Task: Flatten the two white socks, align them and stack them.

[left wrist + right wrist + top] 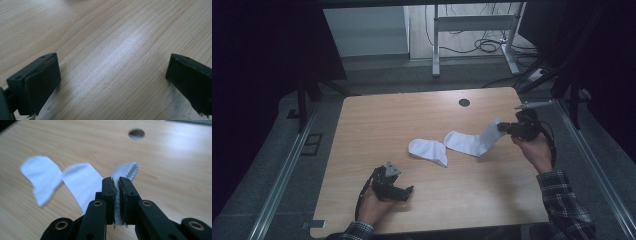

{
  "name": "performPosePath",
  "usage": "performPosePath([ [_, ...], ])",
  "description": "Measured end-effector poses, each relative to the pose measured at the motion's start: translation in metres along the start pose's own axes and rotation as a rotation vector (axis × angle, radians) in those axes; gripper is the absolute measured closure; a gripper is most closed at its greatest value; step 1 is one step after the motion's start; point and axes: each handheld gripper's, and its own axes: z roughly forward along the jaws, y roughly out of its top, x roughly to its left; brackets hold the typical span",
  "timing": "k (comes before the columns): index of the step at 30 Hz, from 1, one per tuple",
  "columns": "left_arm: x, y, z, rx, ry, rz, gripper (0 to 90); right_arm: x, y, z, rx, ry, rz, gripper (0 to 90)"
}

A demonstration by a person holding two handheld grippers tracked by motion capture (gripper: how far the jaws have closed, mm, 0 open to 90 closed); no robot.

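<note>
The right gripper (506, 128), at the right of the high view, is clamped on the cuff of the long sock (469, 141) — pull it level and slowly so it lies flat beside the folded sock (428, 150) at centre. The left gripper (404, 192) rests open — empty — lower left.

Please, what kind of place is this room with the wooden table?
Probably a lab or workshop set up for recording, not a home. The wooden table has a cable hole, loose cables lie on the floor behind by a metal frame, and metal rails flank the table.
</note>
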Motion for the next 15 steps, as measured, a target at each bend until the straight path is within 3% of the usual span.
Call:
performPosePath([
  [11, 0.000, 0.001, 0.001, -0.003, 0.006, -0.006, 0.0, -0.032, -0.066, 0.017, 0.077, -0.100, -0.003, 81.2],
  [15, 0.000, 0.002, 0.001, 0.000, 0.009, -0.010, 0.0, -0.039, -0.084, 0.025, 0.106, -0.110, 0.012, 80.3],
])
